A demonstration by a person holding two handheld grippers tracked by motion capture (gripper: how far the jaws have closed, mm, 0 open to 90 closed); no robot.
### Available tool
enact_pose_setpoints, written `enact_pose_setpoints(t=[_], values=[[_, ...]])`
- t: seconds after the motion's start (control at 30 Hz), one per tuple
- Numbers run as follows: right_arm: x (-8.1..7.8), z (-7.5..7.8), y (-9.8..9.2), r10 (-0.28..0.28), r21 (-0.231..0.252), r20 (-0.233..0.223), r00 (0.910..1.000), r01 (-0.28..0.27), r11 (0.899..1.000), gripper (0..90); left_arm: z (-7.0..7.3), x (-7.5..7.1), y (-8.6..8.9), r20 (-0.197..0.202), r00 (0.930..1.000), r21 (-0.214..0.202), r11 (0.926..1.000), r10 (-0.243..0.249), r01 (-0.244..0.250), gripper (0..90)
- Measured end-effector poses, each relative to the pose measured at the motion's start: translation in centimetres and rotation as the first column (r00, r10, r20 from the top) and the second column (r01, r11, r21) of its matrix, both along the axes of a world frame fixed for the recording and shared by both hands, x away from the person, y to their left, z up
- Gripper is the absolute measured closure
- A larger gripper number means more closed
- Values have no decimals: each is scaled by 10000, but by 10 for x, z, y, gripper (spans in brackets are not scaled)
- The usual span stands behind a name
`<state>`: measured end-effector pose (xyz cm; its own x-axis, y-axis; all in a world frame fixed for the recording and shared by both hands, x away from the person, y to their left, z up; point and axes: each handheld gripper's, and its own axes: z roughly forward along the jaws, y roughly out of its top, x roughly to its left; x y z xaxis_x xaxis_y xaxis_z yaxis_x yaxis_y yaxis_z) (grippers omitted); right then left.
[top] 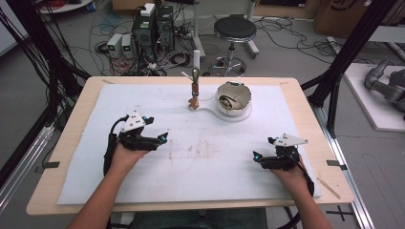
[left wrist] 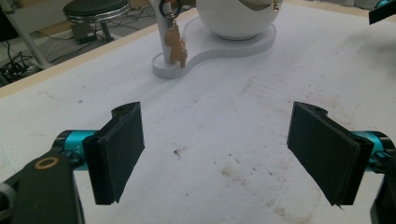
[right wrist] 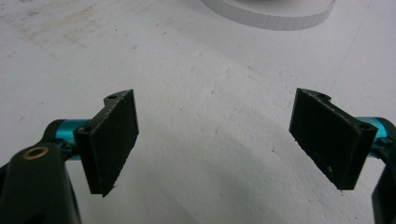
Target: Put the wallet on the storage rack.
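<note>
Seemingly nothing is started yet.
Left gripper (top: 160, 139) and right gripper (top: 258, 157) rest low on the white mat (top: 95, 181), jaws spread wide and empty; farther off, the key (top: 193, 101) hangs untouched on its post beside the bowl (top: 233, 99) on the stand (left wrist: 219, 49). No readable writing anywhere.

black tongs (top: 161, 139), teal fittings, grey three-cornered top plates, black trailing cables, bare forearms

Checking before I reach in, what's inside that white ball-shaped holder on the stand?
The round white holder contains something pale and curled, too blurred to name. Its wall hides the bottom.
</note>
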<state>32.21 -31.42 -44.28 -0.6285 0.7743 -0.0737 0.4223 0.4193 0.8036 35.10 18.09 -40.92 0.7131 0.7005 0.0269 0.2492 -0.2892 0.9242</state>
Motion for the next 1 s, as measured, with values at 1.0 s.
enact_pose_setpoints(t=[1.0], values=[[3, 0, 4, 104, -102, 21, 9999, -104, 9999, 158, -8, -6, 22, -37, 9987, 235, 9985, 504, -503, 188]])
